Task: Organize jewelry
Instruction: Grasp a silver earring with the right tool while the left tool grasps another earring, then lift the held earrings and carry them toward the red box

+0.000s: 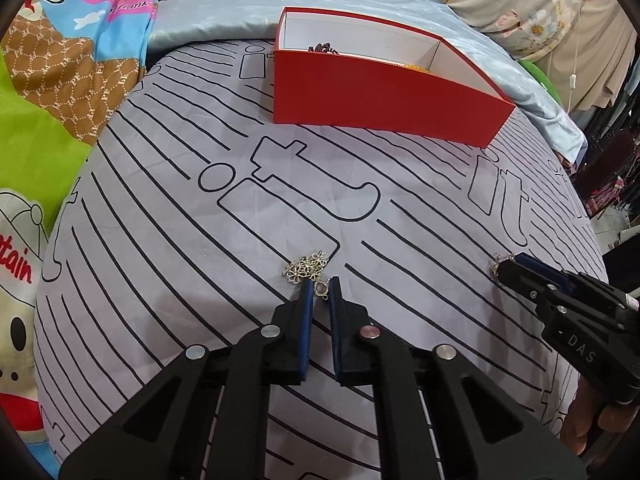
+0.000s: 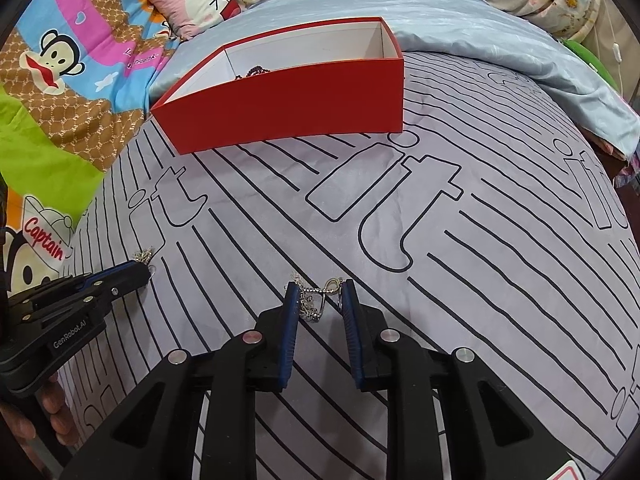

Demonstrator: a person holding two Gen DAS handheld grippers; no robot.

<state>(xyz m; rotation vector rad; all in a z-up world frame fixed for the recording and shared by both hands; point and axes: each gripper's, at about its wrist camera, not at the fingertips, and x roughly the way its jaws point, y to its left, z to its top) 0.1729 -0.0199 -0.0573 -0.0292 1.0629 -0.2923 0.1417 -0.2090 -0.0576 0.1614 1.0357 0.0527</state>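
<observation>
Silver-coloured jewellery, two flower-link chain pieces, lies on the grey line-printed bedsheet (image 1: 160, 280): one bunched piece (image 1: 306, 268) at my left gripper (image 1: 320, 292), one (image 2: 314, 300) between my right gripper (image 2: 318, 296), both parted, red cardboard box (image 1: 376, 92) beyond.

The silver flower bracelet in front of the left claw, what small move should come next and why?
Probably close the left claw on the silver flower bracelet. Its blue fingers are open, straddling the clasp ring on the striped sheet, with nothing gripped yet. The red box sits farther back, so a lift needs a grip first. The right claw likewise brackets a silver chain.
</observation>
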